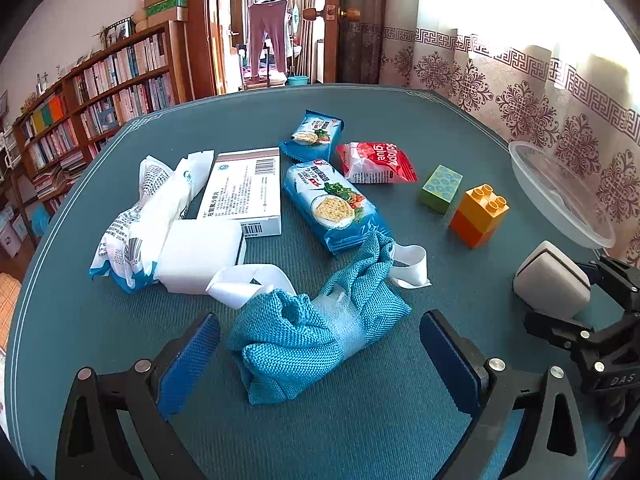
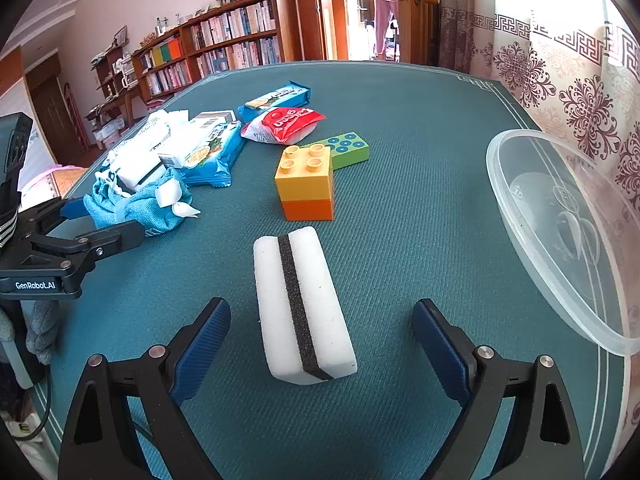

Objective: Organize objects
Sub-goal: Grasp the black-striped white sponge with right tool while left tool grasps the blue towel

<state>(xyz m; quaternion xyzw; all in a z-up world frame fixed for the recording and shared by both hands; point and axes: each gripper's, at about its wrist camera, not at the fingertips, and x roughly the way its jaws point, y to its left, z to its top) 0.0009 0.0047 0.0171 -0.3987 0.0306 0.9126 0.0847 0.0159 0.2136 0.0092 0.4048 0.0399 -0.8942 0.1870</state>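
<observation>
My left gripper (image 1: 320, 344) is open, its blue pads standing on either side of a teal knitted pouch (image 1: 316, 332) with a white ribbon, not touching it. My right gripper (image 2: 322, 332) is open around a white sponge with a black stripe (image 2: 302, 304), pads clear of it. That sponge (image 1: 552, 276) also shows at the right edge of the left wrist view. Beyond lie a yellow-and-orange block (image 2: 306, 184), a green block (image 2: 344, 148), two blue cracker packs (image 1: 336, 208) (image 1: 314, 136), a red-and-white packet (image 1: 374, 162), a white medicine box (image 1: 242, 192), a white foam block (image 1: 200, 256) and a white wrapped pack (image 1: 140, 220).
A clear plastic bowl (image 2: 560, 236) stands at the table's right edge by the patterned curtain. The green table cloth (image 2: 420, 120) stretches back to a doorway. Bookshelves (image 1: 100, 92) line the left wall beyond the table. The left gripper's body (image 2: 60, 248) sits at the left of the right wrist view.
</observation>
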